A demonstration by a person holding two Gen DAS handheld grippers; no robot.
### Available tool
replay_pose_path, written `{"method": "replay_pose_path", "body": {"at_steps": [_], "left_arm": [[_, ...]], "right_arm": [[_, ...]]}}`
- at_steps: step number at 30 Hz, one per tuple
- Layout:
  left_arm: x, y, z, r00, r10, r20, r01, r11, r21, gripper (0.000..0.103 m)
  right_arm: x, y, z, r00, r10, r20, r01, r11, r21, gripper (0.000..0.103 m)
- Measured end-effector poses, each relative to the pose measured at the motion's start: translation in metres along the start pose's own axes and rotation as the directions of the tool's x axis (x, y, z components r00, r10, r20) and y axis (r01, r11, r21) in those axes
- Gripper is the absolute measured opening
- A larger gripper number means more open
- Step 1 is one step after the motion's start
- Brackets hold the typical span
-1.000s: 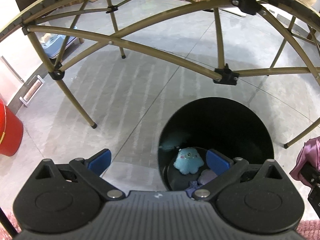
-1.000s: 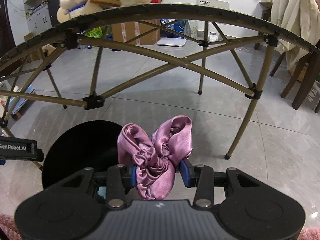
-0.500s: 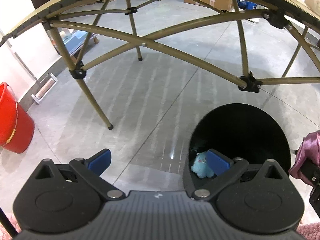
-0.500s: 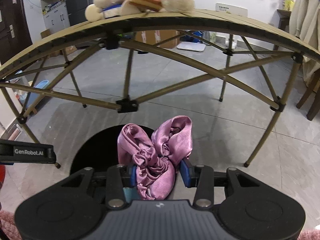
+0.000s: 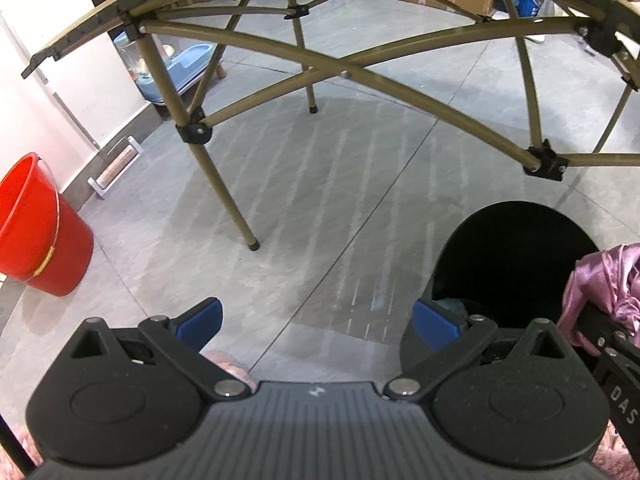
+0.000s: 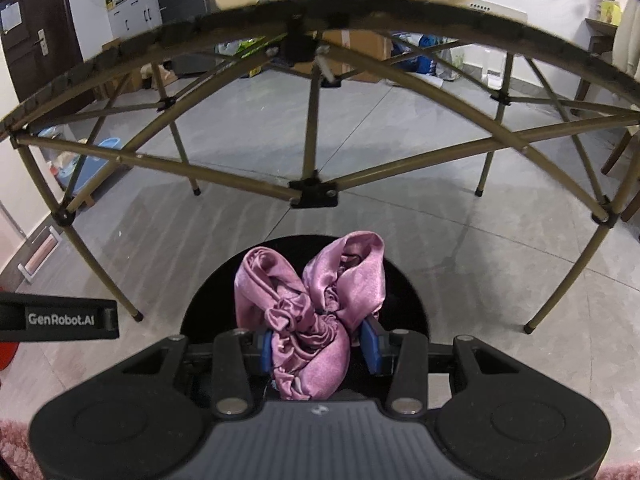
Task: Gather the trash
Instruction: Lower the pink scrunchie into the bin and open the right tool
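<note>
- Pink satin scrunchie: one. It is clamped between the two blue pads of the right gripper and sits directly over the dark mouth of the bin. Its two loose lobes fan up and away from the gripper in a V; the gathered, crinkled part lies at the pads. The long axis runs roughly along the gripper's fingers. An edge of the same scrunchie shows at the right margin of the left wrist view.
- Black bin: one, round, standing on the floor by the folding table's frame. In the left wrist view the bin lies to the right of the left gripper, with a bit of teal showing low inside; what that is cannot be told.
- Left gripper: one, fingers spread wide apart, nothing between them, only floor below.
- Folding table: one, tan crossed struts; several plush items and a sponge-like block rest on top.
- Red bucket: one, on the floor at the far left.
</note>
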State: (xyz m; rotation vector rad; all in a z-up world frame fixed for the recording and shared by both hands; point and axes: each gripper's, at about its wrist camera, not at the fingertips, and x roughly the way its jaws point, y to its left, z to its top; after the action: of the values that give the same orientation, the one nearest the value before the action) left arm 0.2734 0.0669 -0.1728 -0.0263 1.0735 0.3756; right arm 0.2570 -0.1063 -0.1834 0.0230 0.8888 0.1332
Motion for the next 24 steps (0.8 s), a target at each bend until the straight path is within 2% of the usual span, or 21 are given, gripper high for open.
{"method": "replay_pose_path", "body": {"at_steps": [11, 24], "left_arm": [[0.014, 0.018, -0.004, 0.997, 0.069, -0.039, -0.069, 0.997, -0.019, 0.103], [0.018, 0.02, -0.006, 0.996, 0.071, -0.057, -0.072, 0.997, -0.012, 0.103]], "right_arm": [[0.022, 0.019, -0.005, 0.998, -0.004, -0.058, 0.002, 1.0, -0.03, 0.041], [0.039, 0.023, -0.009, 0.993, -0.027, -0.111, 0.023, 0.999, -0.033, 0.042]]}}
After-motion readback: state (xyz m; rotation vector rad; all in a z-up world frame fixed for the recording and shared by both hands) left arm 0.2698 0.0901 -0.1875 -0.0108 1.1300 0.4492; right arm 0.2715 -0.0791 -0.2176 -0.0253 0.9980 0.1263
